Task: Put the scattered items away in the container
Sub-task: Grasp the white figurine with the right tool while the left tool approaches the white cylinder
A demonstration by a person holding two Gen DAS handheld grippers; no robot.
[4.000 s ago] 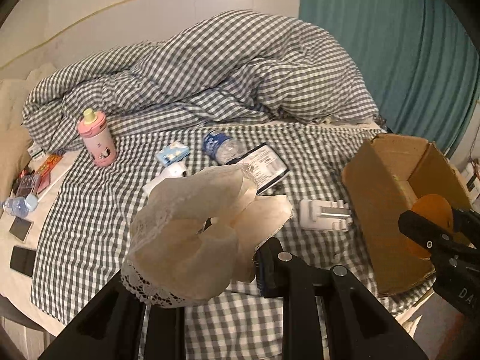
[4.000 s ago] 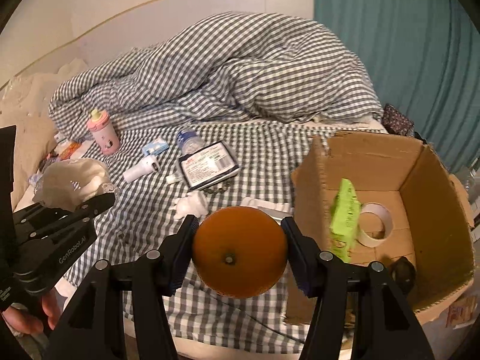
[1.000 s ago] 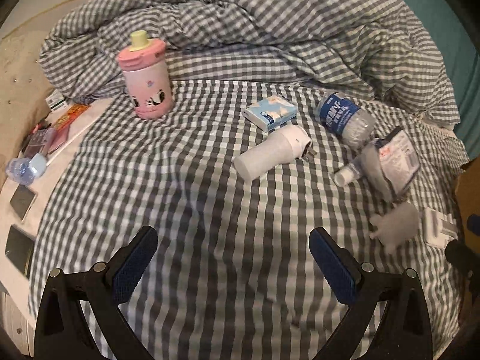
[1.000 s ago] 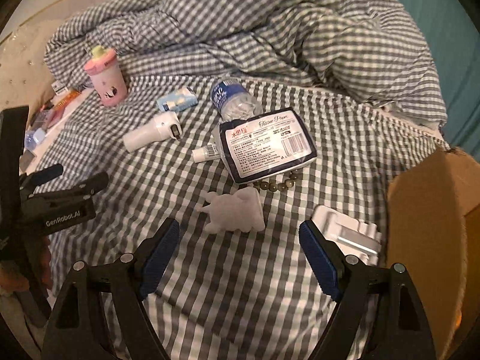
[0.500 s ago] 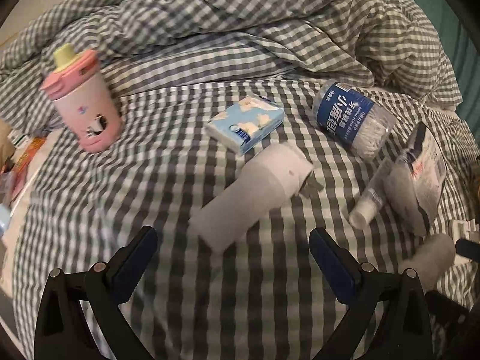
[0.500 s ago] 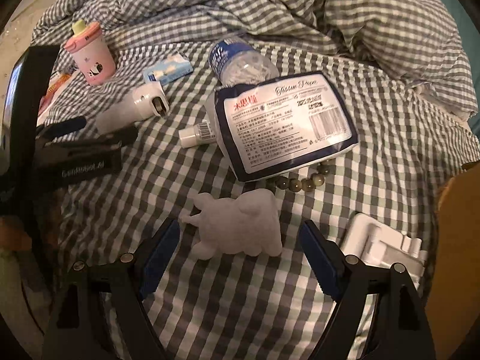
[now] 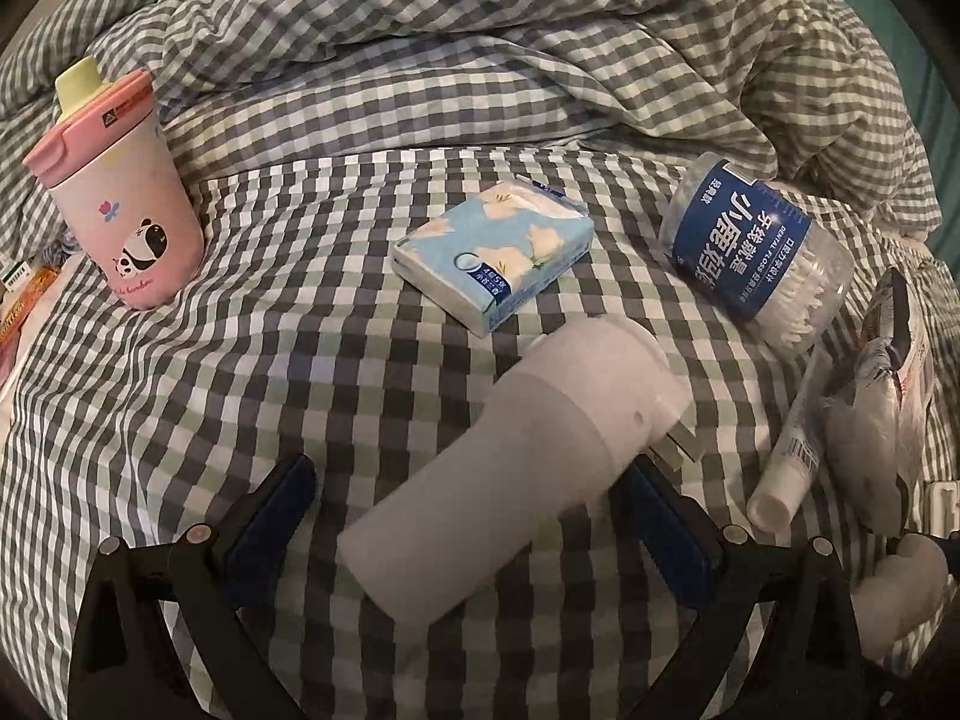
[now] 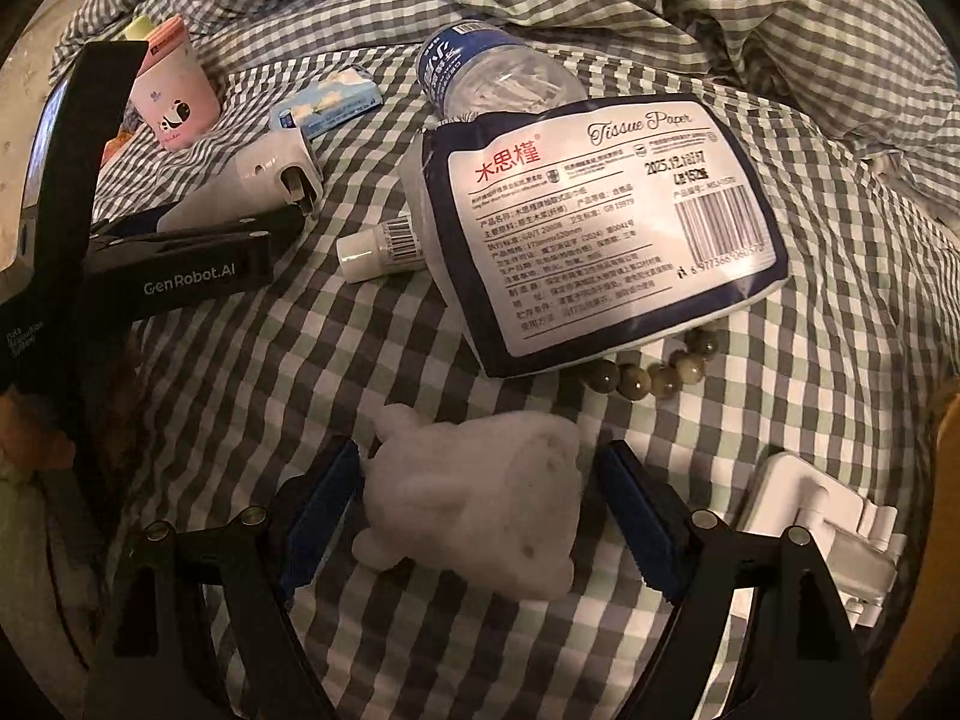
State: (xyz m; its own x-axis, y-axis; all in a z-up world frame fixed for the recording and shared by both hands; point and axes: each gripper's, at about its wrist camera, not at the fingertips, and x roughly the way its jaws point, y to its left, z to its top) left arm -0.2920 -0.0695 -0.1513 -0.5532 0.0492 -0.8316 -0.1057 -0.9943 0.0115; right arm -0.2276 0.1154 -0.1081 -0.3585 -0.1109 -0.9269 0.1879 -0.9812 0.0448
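The white cylinder (image 7: pixel 516 468) lies diagonally, pronged end up-right, between the left gripper (image 7: pixel 474 534)'s parted fingers; the right gripper (image 8: pixel 480 516)'s fingers, also apart, flank the white toy (image 8: pixel 480 510).

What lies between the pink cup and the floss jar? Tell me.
The blue tissue pack lies between the pink cup and the floss jar, with bare checked sheet on either side; the left wrist view shows it.

The white cylinder (image 7: pixel 522 468) is motion-blurred, its outline soft. The small white tube (image 8: pixel 381 246) runs under the tissue pack (image 8: pixel 600 222), so its far end is hidden. The bead string (image 8: pixel 654 375) also disappears beneath that pack. The cardboard box (image 8: pixel 936 540) is cut by the right edge. The pink cup (image 8: pixel 174 84) is partly covered by the left gripper's (image 8: pixel 288 210) body.
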